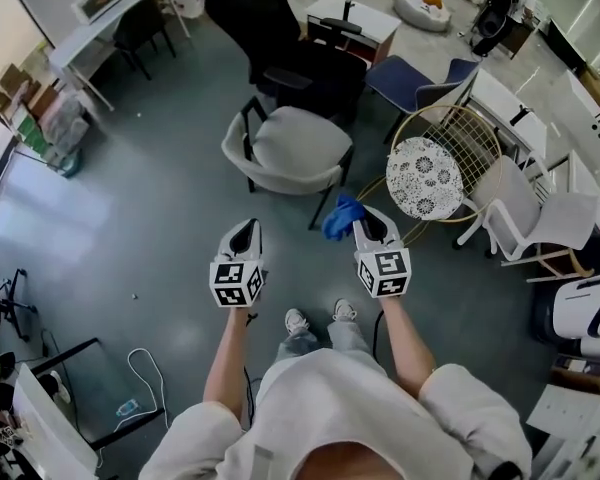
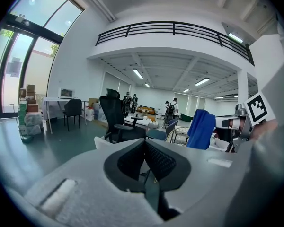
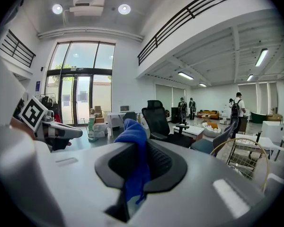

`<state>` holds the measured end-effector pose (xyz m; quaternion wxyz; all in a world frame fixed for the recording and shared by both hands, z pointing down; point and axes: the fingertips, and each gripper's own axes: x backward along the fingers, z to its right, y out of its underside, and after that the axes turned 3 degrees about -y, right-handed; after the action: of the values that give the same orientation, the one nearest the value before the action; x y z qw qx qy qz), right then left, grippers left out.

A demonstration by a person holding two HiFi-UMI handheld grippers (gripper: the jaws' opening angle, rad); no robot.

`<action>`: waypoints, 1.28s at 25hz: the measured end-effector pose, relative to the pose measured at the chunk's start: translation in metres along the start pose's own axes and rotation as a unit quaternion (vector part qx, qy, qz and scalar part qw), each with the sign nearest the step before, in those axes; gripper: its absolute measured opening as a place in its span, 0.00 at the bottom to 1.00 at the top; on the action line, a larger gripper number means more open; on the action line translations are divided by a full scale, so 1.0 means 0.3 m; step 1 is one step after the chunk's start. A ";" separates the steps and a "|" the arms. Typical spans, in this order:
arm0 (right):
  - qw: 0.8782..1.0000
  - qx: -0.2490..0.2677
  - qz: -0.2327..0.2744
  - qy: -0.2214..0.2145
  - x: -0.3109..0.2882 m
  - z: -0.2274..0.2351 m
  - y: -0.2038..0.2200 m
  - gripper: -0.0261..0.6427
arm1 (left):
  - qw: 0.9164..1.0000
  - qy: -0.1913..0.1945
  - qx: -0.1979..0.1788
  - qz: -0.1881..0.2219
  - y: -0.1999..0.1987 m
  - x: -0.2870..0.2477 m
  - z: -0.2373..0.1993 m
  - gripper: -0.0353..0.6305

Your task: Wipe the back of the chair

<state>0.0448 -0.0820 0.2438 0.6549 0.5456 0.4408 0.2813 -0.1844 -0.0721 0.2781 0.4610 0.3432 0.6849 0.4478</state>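
A wide grey-green floor (image 1: 150, 208) fills the head view, with seats scattered over it. A black office chair (image 1: 270, 28) stands at the far side. A gold wire chair (image 1: 470, 138) with a patterned cushion (image 1: 424, 178) is on the right. A grey padded chair (image 1: 292, 148) stands straight ahead of the person, apart from both tools; its curved back seems to face them, though the steep angle makes that hard to judge. The left tool (image 1: 246, 230) has its jaws drawn together on nothing. The right tool (image 1: 366, 222) beside it is clamped on a blue cloth (image 1: 341, 216), which bunches beyond the jaws and trails down between them.
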 end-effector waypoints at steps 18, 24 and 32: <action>0.999 -0.030 -0.032 -0.030 -0.168 0.146 0.235 0.10 | 0.997 -0.059 0.019 -0.044 0.217 -0.153 0.022 0.05; 0.997 -0.039 -0.061 -0.029 -0.196 0.145 0.415 0.10 | 0.996 -0.063 0.033 -0.060 0.370 -0.205 -0.003 0.05; 0.995 -0.051 -0.083 -0.023 -0.244 0.136 0.615 0.10 | 0.994 -0.065 0.053 -0.071 0.544 -0.275 -0.046 0.05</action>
<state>0.0684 -0.1178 0.4417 0.7132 0.4791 0.4545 0.2350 -0.1601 -0.0898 0.4591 0.5165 0.3460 0.6989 0.3535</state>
